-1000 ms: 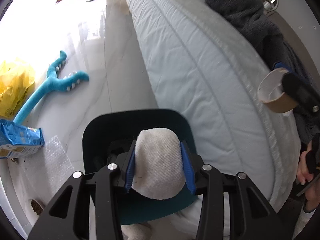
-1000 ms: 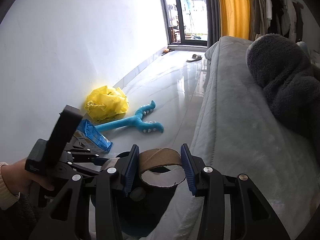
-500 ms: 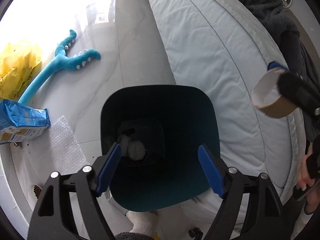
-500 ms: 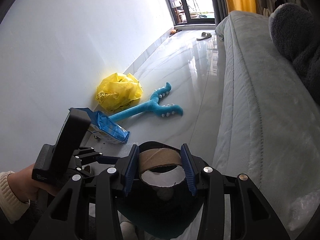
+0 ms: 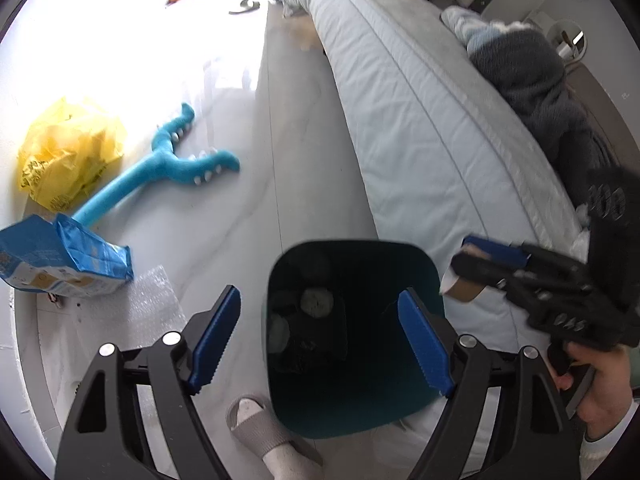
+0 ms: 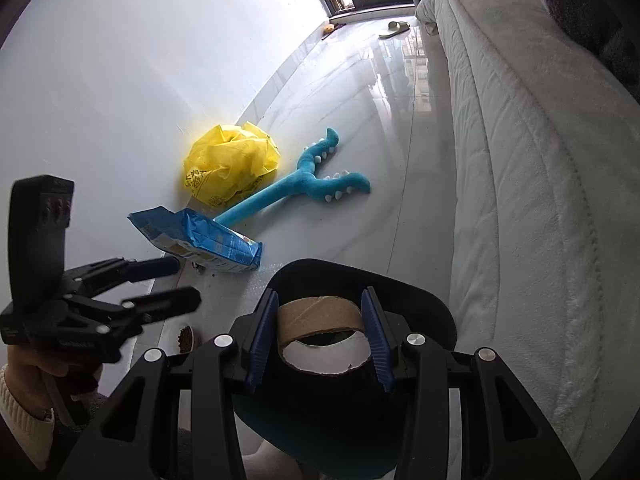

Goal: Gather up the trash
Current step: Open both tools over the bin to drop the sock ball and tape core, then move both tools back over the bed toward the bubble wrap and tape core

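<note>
Right wrist view: right gripper [image 6: 320, 334] clamped on cardboard tape core [image 6: 320, 326], hanging directly over open mouth of teal trash bin [image 6: 436, 316], core's hole facing camera. Release should drop it in. Left gripper [image 5: 320, 338] spread wide, empty, beside bin.

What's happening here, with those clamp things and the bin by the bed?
A person is tidying a bedroom floor with a pair of hand-held tongs. The right tongs are shut on a cardboard tape roll held over the dark teal bin that stands beside the bed. The left tongs are open and empty above the bin, which has some wadded things at its bottom. A blue snack bag, a yellow plastic bag and a blue plush toy lie on the floor.
</note>
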A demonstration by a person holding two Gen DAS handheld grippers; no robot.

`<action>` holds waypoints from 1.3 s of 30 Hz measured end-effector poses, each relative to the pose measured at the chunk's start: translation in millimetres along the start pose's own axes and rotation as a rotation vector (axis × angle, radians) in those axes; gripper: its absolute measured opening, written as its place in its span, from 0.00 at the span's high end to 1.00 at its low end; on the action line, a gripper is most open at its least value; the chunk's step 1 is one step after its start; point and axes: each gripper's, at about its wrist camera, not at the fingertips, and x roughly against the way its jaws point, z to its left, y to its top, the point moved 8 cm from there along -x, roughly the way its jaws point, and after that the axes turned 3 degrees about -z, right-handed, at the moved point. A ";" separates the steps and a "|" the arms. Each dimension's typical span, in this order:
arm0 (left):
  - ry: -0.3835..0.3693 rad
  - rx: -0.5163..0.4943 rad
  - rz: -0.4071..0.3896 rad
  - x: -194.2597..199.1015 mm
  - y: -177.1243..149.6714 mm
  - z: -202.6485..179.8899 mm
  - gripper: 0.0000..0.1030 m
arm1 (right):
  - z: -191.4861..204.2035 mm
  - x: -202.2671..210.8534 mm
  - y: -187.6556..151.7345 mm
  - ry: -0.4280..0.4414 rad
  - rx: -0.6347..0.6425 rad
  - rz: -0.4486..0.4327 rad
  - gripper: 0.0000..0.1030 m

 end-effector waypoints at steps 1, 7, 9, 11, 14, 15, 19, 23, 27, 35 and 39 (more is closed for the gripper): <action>-0.005 0.005 -0.020 4.4 3.6 0.6 0.19 | -0.3 -4.0 -1.9 -0.004 -0.001 0.011 0.57; -0.018 0.019 -0.121 27.7 23.2 2.9 0.20 | 4.0 -26.9 -16.2 -0.006 0.005 0.070 0.57; -0.030 0.033 -0.153 35.4 29.3 2.5 0.21 | 4.8 -34.0 -20.9 -0.014 0.012 0.090 0.57; -0.017 0.011 -0.191 44.3 35.7 -0.3 0.21 | 4.8 -40.0 -25.3 -0.023 0.016 0.110 0.57; -0.030 -0.013 -0.235 56.2 43.3 -8.3 0.22 | 3.7 -50.7 -35.5 -0.039 0.019 0.145 0.57; -0.047 -0.010 -0.251 60.3 46.0 -11.4 0.22 | 3.8 -54.5 -38.0 -0.039 0.023 0.161 0.57; -0.070 -0.001 -0.316 78.7 57.1 -20.4 0.22 | 4.8 -63.4 -48.4 -0.058 0.032 0.199 0.54; -0.072 -0.043 -0.388 96.8 65.3 -35.2 0.22 | 4.4 -60.5 -50.8 -0.087 0.048 0.210 0.46; -0.053 -0.089 -0.430 105.3 68.8 -46.4 0.22 | 3.4 -52.6 -48.6 -0.090 0.040 0.198 0.45; -0.093 -0.079 -0.482 117.5 76.4 -67.1 0.15 | 15.5 -27.0 -36.7 -0.052 0.065 0.148 0.34; -0.079 -0.102 -0.535 129.0 79.5 -82.5 0.15 | 23.1 -1.7 -26.6 -0.053 0.109 0.085 0.30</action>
